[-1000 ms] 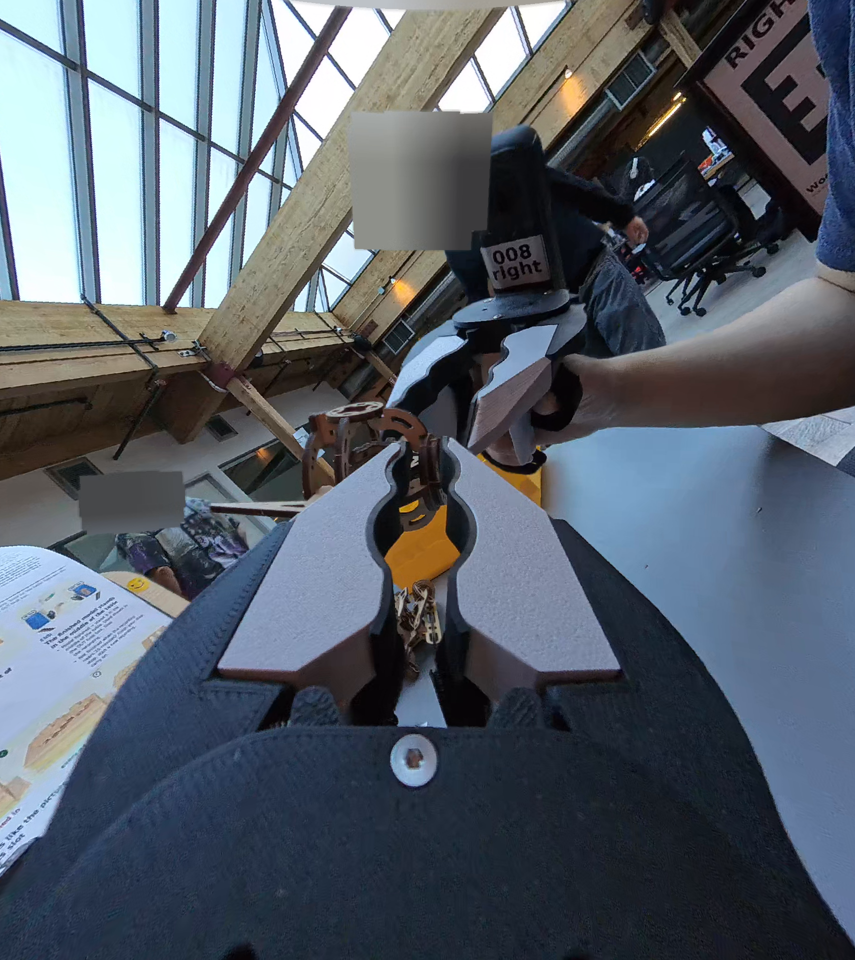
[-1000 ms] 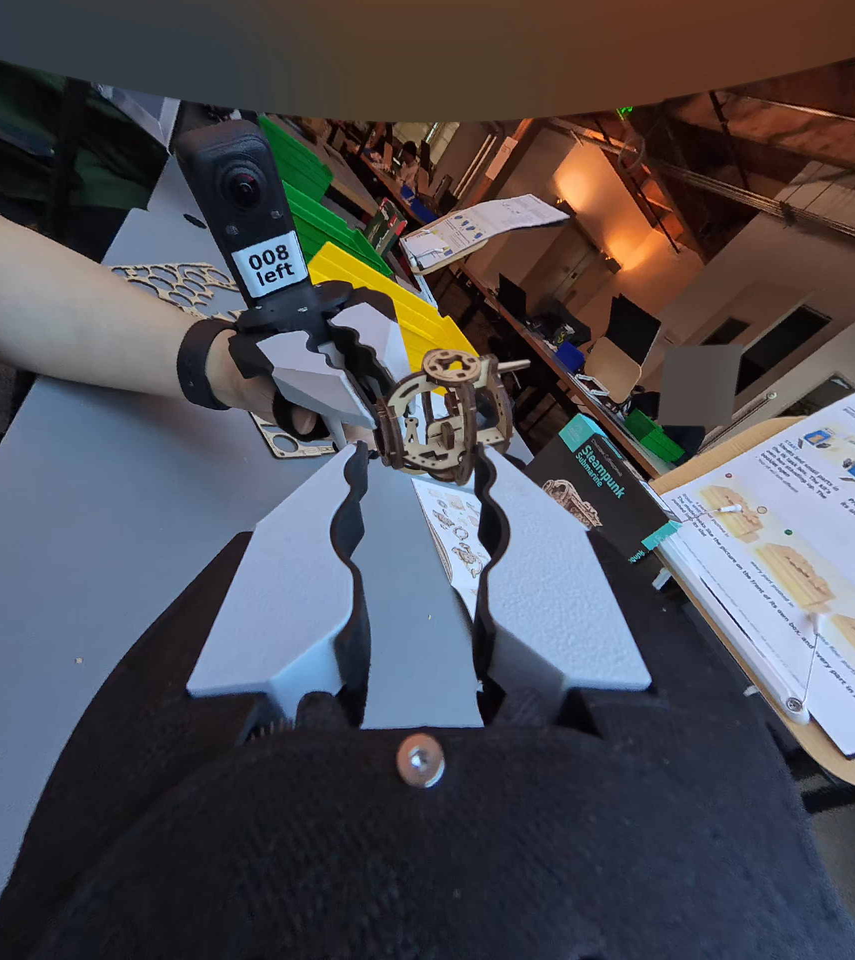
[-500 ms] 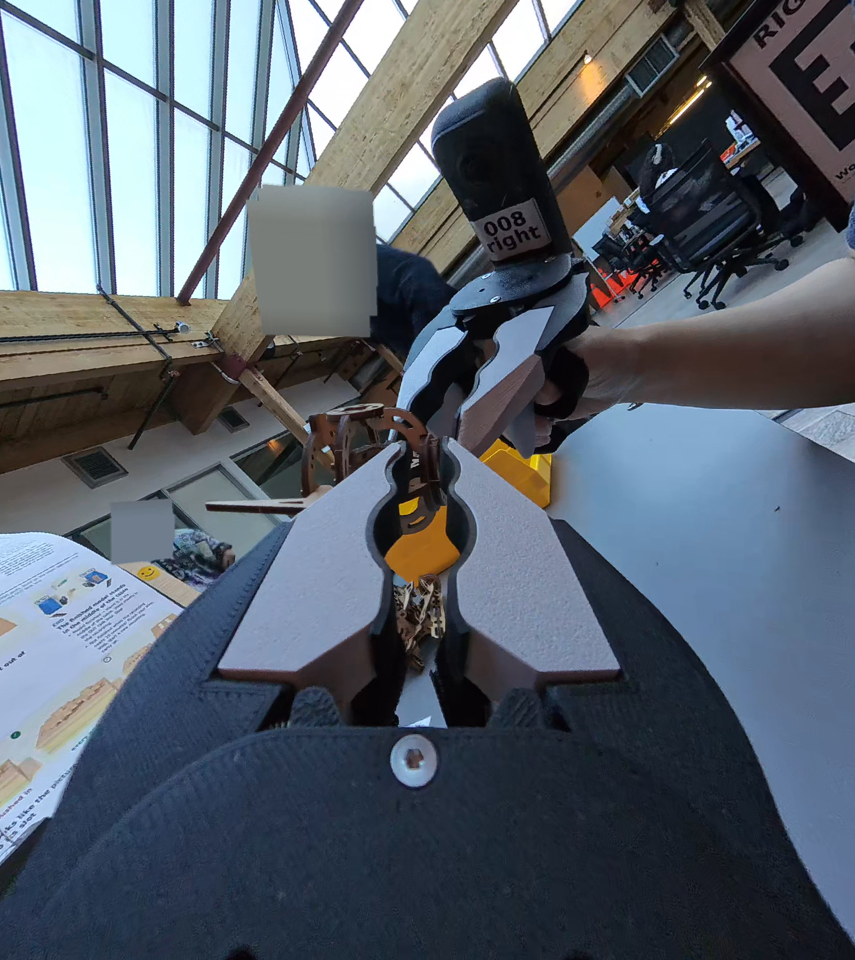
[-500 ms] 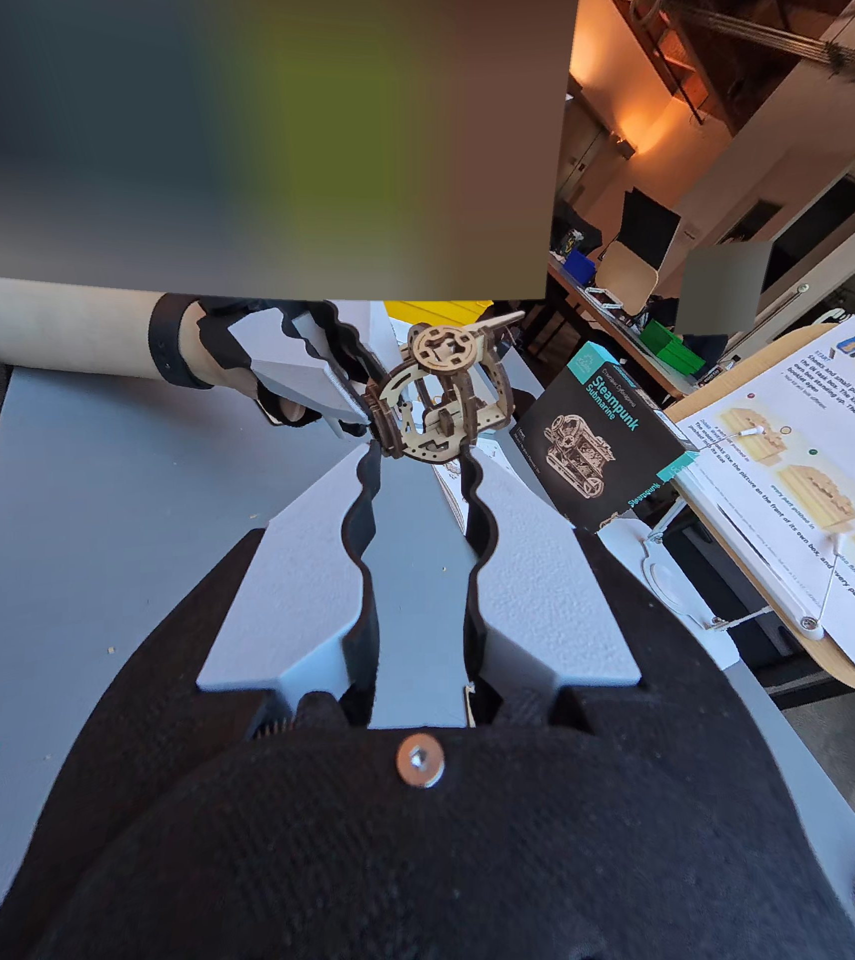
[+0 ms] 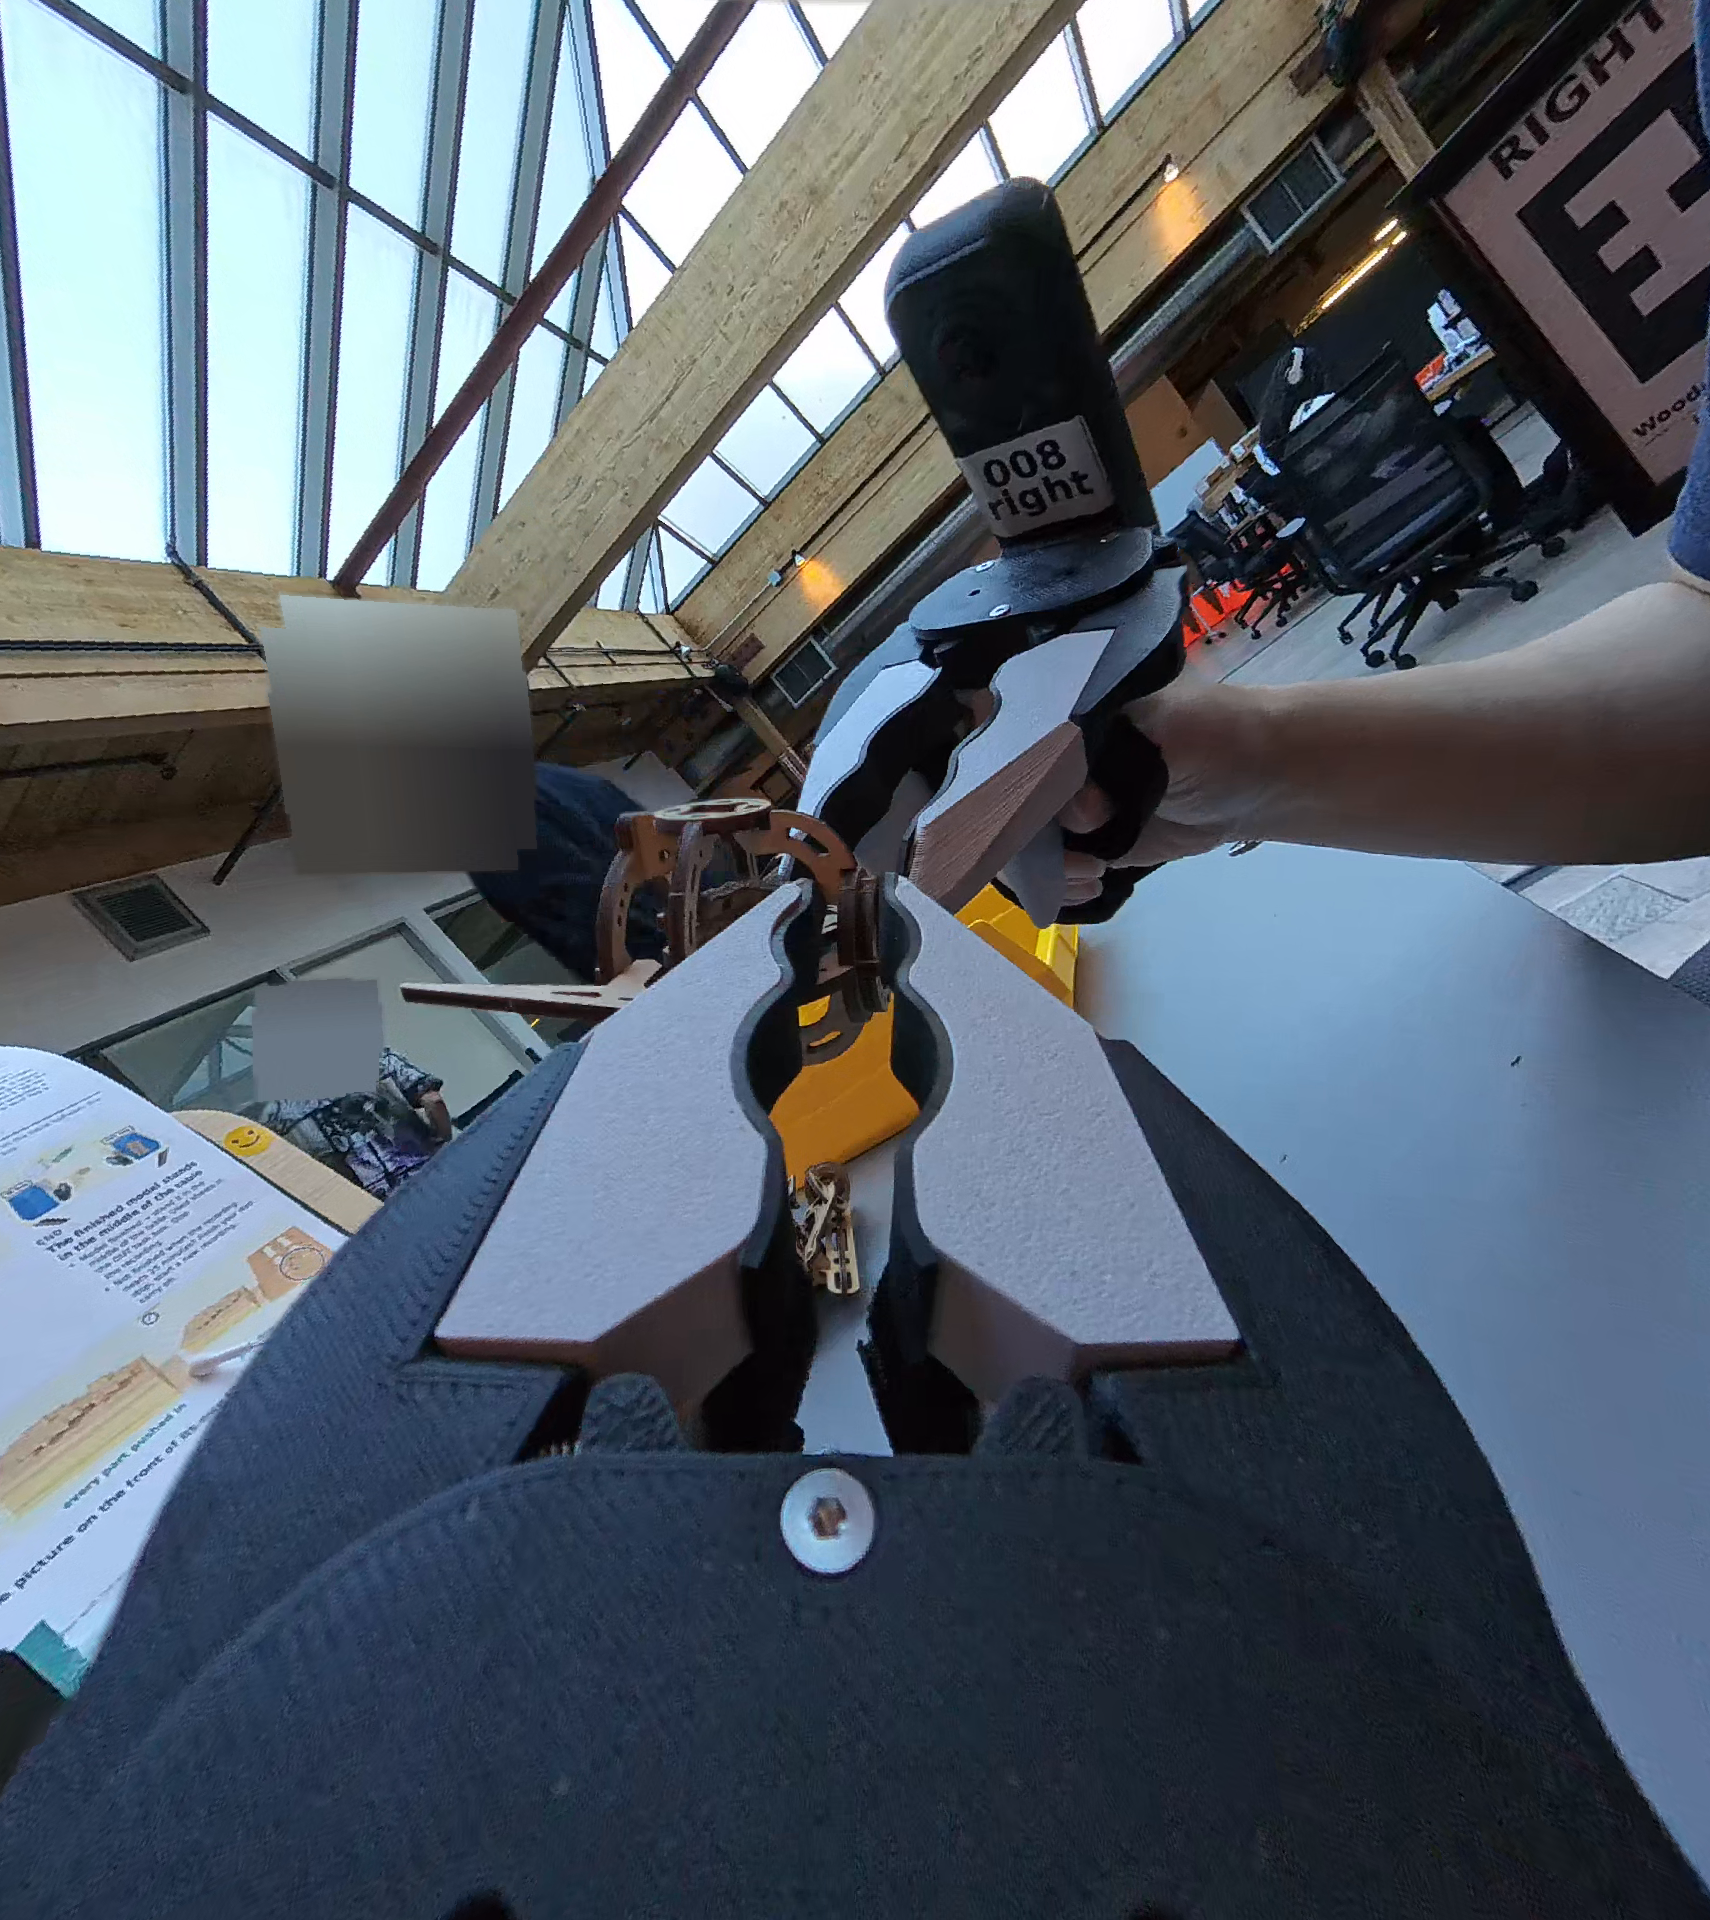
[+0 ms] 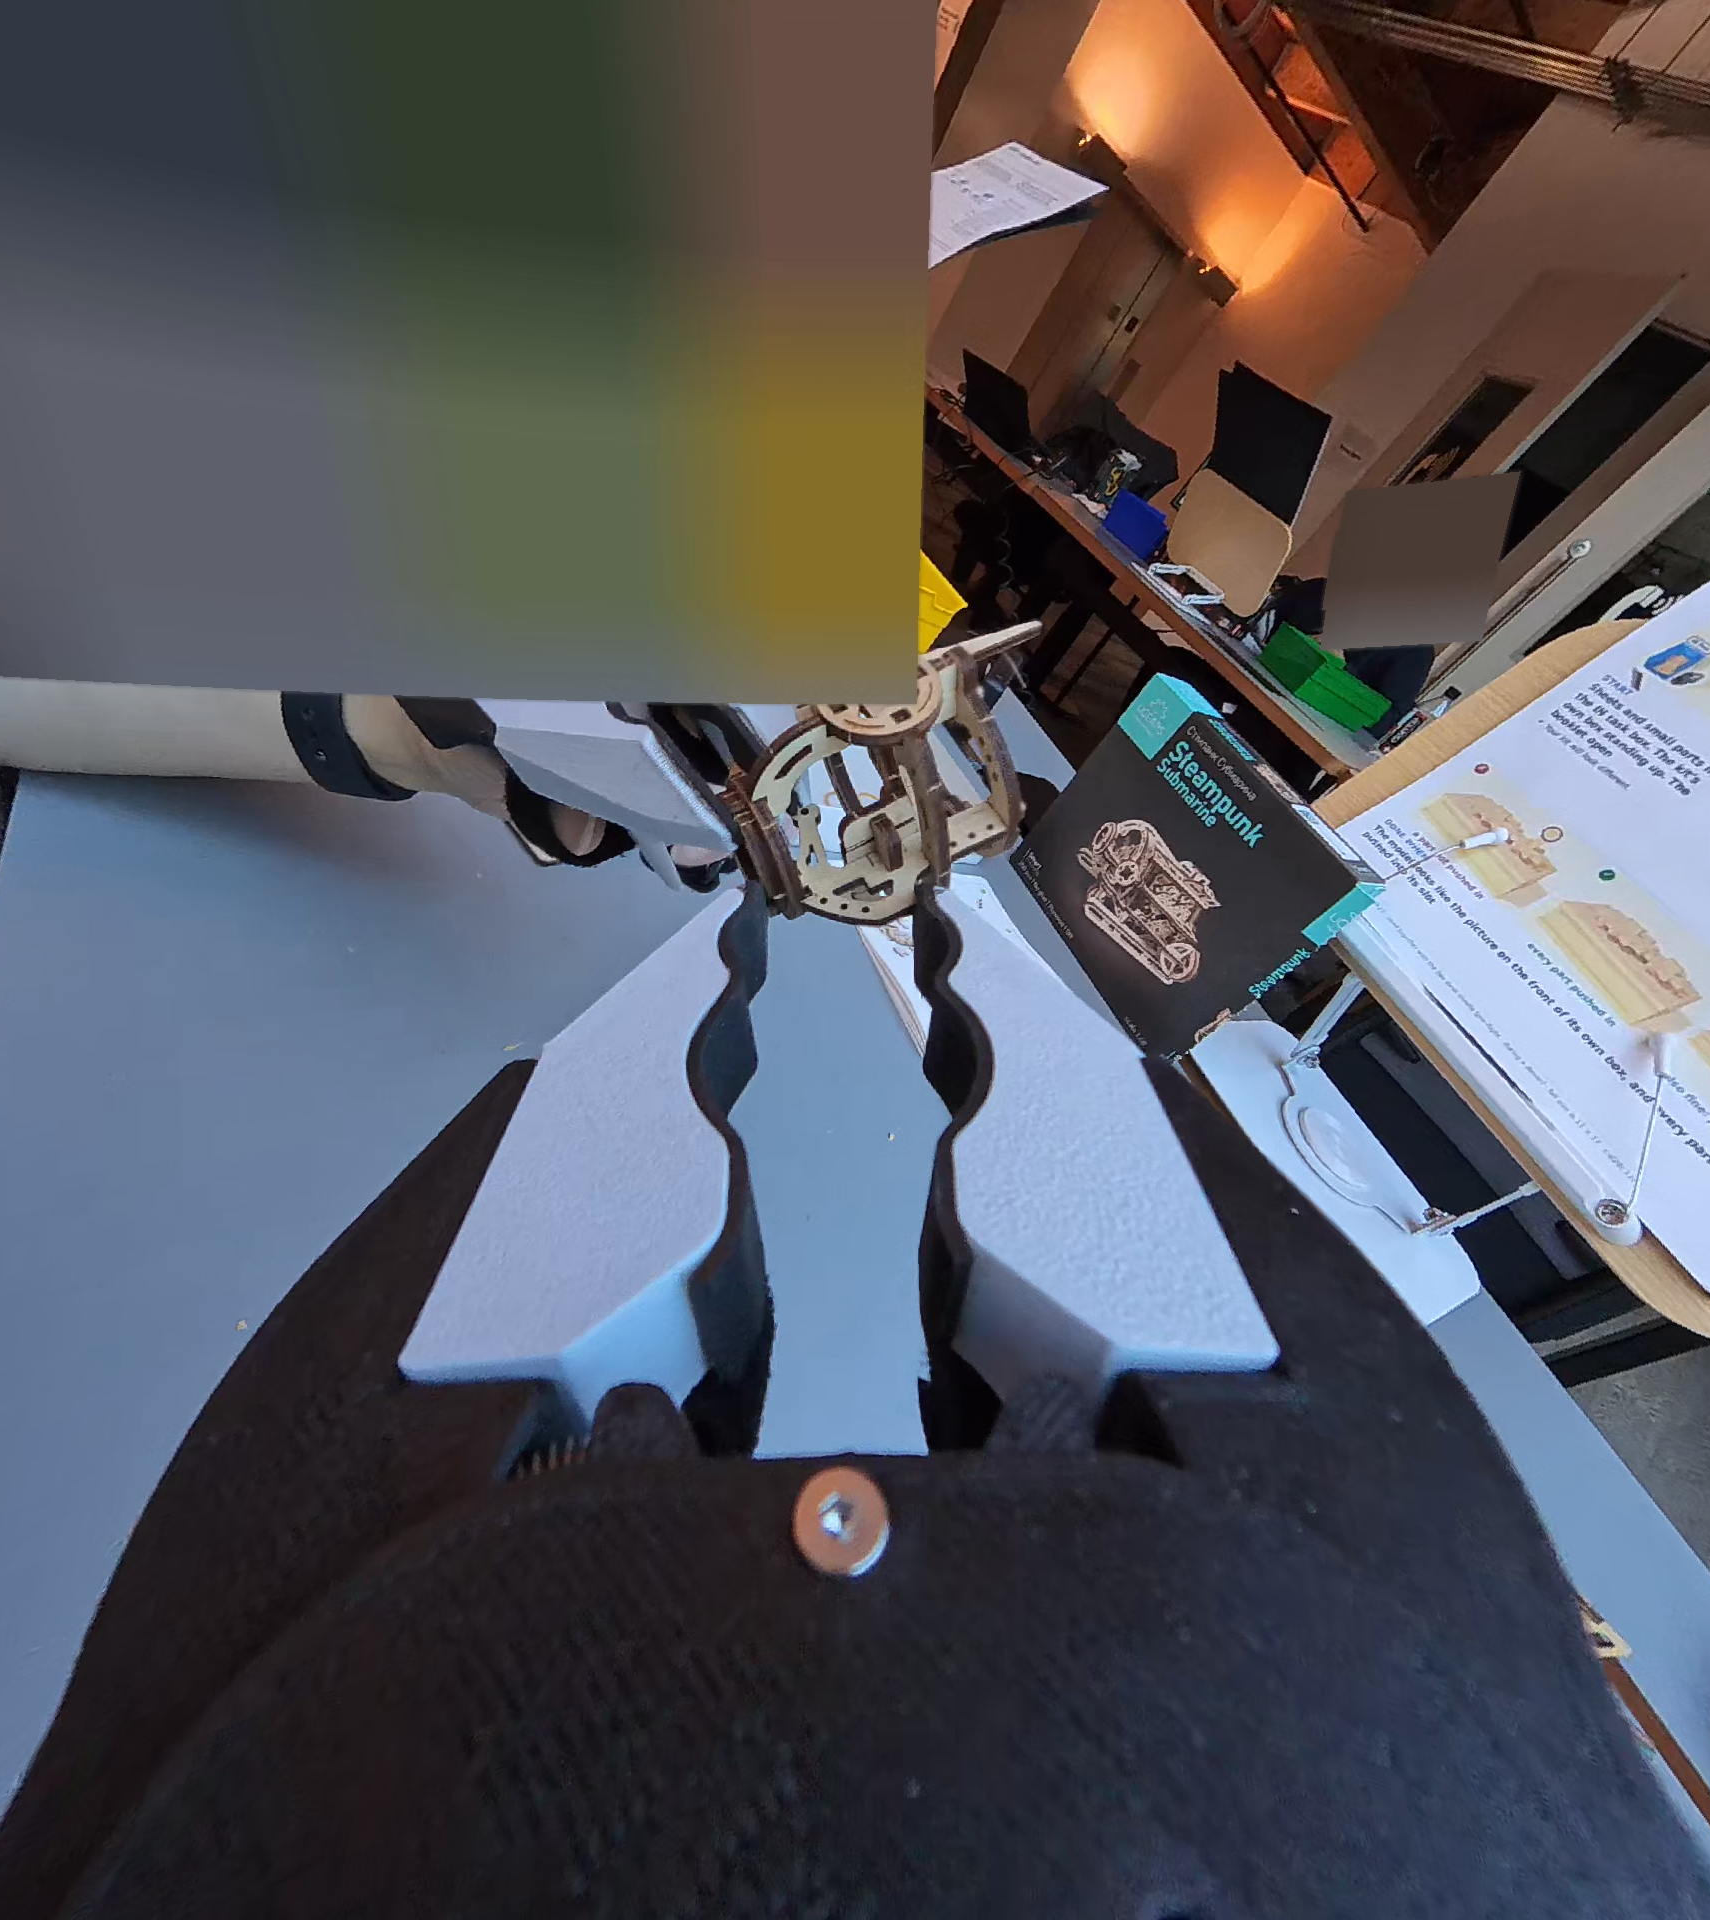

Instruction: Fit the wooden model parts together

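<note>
Holding the round laser-cut wooden model assembly (image 5: 726, 894) up above the grey table (image 5: 1453, 1143), we have both tools on it. Our left gripper (image 5: 846, 914) has its jaws pinched tight on one curved rib of the model at the fingertips, so it is grasping the model. From the right wrist view the same model (image 6: 861, 831) sits at the tips of our right gripper (image 6: 835, 899), whose jaws stand partly apart on either side of the model's lower ring; we cannot tell if they actually clamp it or just touch it.

Left forearm (image 6: 103, 727) comes in level from the left side, wrist strapped with a black band, hand wrapped round the handle. Right forearm (image 5: 1505, 727) reaches in from the right, roughly horizontal, tool angled down toward the model, black camera stub (image 5: 1017, 353) standing up on top.

Loose small wooden pieces (image 5: 825, 1236) lie on the table under the left jaws, beside a yellow bin (image 5: 830, 1091). Dark box with teal trim (image 6: 1194, 873) stands on the table just right of the model. Open instruction booklet (image 6: 1609, 935) rests tilted on a wooden stand, further right.
</note>
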A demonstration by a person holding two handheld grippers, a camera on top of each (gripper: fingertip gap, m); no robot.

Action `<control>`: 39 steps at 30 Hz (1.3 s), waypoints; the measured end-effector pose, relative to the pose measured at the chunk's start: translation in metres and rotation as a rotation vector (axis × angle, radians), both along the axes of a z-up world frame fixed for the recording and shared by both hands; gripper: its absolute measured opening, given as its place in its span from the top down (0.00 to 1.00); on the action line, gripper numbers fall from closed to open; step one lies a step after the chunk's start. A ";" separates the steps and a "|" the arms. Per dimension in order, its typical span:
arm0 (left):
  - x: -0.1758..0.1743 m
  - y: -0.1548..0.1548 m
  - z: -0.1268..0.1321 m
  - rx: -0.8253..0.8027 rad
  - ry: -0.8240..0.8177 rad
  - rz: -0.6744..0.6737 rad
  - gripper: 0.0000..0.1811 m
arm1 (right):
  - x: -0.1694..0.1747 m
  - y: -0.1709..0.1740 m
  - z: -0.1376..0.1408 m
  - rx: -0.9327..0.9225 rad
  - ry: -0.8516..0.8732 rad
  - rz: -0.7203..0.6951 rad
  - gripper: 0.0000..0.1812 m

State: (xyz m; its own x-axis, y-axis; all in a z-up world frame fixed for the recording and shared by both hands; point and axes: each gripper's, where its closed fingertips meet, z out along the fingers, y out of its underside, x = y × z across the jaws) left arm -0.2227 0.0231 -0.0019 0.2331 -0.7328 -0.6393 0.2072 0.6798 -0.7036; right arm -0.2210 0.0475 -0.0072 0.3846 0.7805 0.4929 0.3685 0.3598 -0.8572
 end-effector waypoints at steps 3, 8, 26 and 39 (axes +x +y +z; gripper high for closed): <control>0.000 0.001 0.001 -0.011 -0.009 0.001 0.96 | 0.000 0.001 0.001 0.000 0.012 -0.010 0.85; 0.002 0.004 0.006 -0.033 -0.031 0.023 0.95 | 0.003 0.003 0.005 -0.002 0.043 0.006 0.85; 0.019 0.049 0.091 -0.343 -0.086 0.036 0.95 | 0.030 0.033 0.090 0.079 0.207 0.001 0.81; -0.005 0.090 0.131 -1.091 -0.122 -0.415 0.96 | 0.022 0.058 0.125 0.472 0.012 0.094 0.89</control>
